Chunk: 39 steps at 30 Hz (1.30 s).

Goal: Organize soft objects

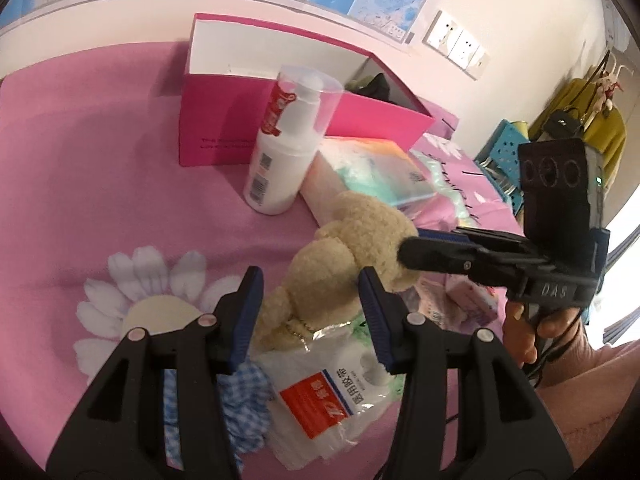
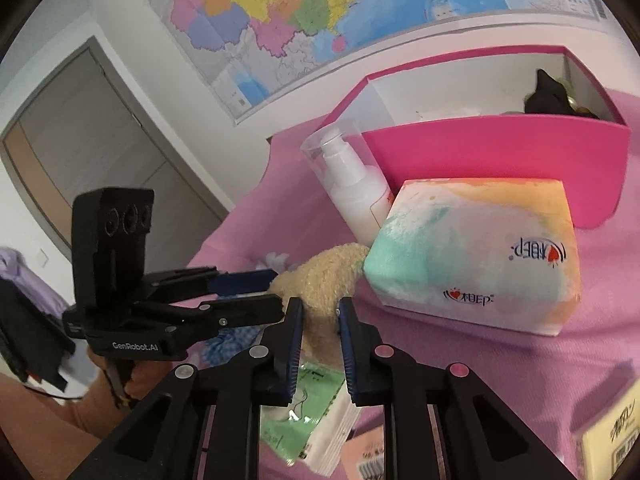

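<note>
- Right gripper [image 2: 320, 312]: jaws narrowed, pinching the plush bear [image 1: 352, 248] by a small fold of its head; the bite is looking shallow, so the bear risks sliding out on lifting.
- Left gripper [image 1: 311, 280]: jaws standing half-open astride the bear's body, pressing nothing; closing now risks tugging against the right grip.
- Bear's ball chain [image 1: 298, 326]: trailing onto the medical tape packet [image 1: 320, 392]; it may be snagging and dragging it.
- Pump bottle [image 1: 280, 152]: standing upright just beyond; a swinging bear could be toppling it.
- Pink box [image 1: 224, 120]: lying farthest, open, the likely destination.
</note>
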Each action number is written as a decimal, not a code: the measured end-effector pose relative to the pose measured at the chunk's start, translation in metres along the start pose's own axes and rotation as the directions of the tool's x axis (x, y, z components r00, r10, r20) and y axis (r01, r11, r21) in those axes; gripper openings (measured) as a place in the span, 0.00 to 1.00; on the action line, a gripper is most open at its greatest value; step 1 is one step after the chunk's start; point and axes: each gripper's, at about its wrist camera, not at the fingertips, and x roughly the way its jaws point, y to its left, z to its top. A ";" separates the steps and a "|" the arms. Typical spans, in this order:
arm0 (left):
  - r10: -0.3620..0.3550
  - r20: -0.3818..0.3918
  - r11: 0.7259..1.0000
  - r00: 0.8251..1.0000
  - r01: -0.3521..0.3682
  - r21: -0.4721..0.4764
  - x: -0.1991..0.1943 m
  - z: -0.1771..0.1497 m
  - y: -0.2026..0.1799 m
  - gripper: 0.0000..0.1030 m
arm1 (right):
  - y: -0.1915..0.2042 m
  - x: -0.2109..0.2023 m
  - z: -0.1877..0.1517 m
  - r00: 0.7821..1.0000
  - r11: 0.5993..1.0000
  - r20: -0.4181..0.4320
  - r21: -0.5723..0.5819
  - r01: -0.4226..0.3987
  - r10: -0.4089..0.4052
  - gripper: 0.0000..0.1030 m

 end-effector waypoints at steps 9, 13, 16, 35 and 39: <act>-0.015 0.045 1.000 0.999 0.015 -0.013 -0.031 -0.006 0.000 0.61 | -0.001 -0.010 0.009 0.995 0.996 0.062 0.050 -0.080 0.077 0.16; -0.031 0.033 1.000 0.999 0.031 0.005 -0.024 -0.005 -0.008 0.61 | -0.006 -0.019 0.014 0.990 0.993 0.105 0.065 -0.097 0.090 0.16; -0.041 -0.002 0.999 0.999 0.041 0.013 -0.005 -0.003 -0.017 0.61 | -0.010 -0.022 0.012 0.990 0.992 0.116 0.083 -0.091 0.081 0.16; -0.103 0.165 0.991 0.981 0.086 0.106 -0.043 0.065 -0.065 0.54 | 0.004 -0.060 0.037 0.959 0.983 0.231 0.044 -0.177 0.162 0.08; -0.100 0.191 0.988 0.976 0.074 0.134 -0.050 0.081 -0.072 0.54 | 0.015 -0.069 0.060 0.936 0.978 0.287 -0.003 -0.210 0.202 0.04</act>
